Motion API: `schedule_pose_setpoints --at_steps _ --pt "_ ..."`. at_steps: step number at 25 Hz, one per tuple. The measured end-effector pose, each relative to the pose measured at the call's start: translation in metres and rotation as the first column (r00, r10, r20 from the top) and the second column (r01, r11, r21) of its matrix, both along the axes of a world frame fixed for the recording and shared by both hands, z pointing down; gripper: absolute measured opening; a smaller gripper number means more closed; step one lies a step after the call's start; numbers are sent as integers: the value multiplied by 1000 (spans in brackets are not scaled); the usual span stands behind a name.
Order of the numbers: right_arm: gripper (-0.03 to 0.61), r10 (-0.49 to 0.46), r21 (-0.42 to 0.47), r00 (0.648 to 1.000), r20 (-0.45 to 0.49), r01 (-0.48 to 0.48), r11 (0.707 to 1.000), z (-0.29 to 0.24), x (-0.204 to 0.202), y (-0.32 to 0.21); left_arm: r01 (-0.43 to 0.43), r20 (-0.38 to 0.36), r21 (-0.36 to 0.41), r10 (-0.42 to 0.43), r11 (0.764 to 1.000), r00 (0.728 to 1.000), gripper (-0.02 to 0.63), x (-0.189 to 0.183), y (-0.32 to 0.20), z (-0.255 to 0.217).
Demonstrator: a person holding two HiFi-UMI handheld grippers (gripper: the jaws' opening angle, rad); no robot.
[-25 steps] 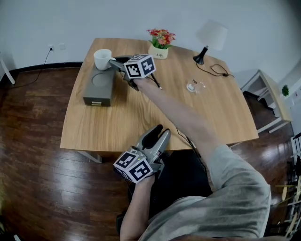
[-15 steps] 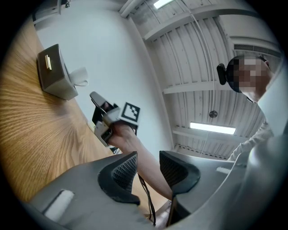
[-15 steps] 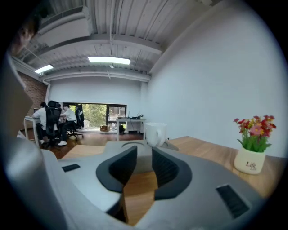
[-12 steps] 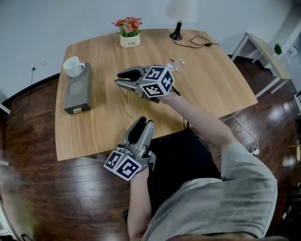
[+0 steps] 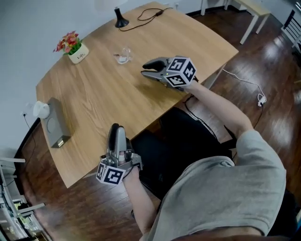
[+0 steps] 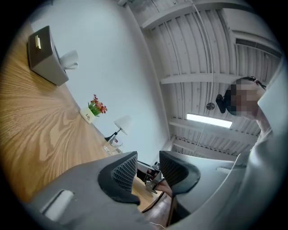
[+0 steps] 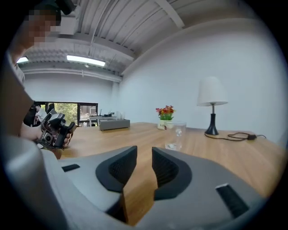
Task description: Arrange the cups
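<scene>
The clear glass cup (image 5: 124, 55) stands on the wood-grain table (image 5: 108, 99) near the right gripper (image 5: 145, 70). Its ribbed black fingers have just been opening to a narrow gap, with nothing between them and nothing between them and the glass. The round white cup (image 5: 40, 109) sits on the end of a grey box (image 5: 57, 129) at the table's left edge, well apart from the potted flower (image 5: 74, 47), black lamp base (image 5: 121, 20) and cable (image 5: 149, 13). The left gripper (image 5: 116, 129) hovers at the near edge, its fingers narrowly apart and empty.
</scene>
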State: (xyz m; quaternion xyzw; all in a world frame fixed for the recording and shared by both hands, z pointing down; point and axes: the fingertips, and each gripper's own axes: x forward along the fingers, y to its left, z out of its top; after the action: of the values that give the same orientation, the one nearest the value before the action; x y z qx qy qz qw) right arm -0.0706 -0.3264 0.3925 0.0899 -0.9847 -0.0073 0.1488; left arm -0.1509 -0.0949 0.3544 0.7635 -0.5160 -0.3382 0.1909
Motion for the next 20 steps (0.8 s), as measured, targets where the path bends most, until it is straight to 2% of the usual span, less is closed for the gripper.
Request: schedule_pose_setpoints --at_steps 5,9,12,14,16,20 --pt "120 63 -82 997 43 -60 995 7 29 -18 -18 -27 14 19 1000 999 164 -1 -9 -3" --pt "121 79 -84 995 57 -74 994 6 33 -21 -23 -89 39 26 999 996 150 -7 -9 -7" --pt "123 86 -79 995 57 -81 994 4 32 -26 -25 -103 44 29 999 994 146 -7 -12 -9" --pt "246 111 -72 992 57 -107 992 3 29 -33 -24 -108 44 29 999 994 143 -7 -12 -9" --pt "282 128 -66 991 46 -125 990 4 23 -40 -26 -114 46 31 999 993 143 -8 -12 -9" --pt "281 156 -35 988 15 -156 987 7 4 -53 -31 -115 49 36 998 993 143 -7 -12 -9"
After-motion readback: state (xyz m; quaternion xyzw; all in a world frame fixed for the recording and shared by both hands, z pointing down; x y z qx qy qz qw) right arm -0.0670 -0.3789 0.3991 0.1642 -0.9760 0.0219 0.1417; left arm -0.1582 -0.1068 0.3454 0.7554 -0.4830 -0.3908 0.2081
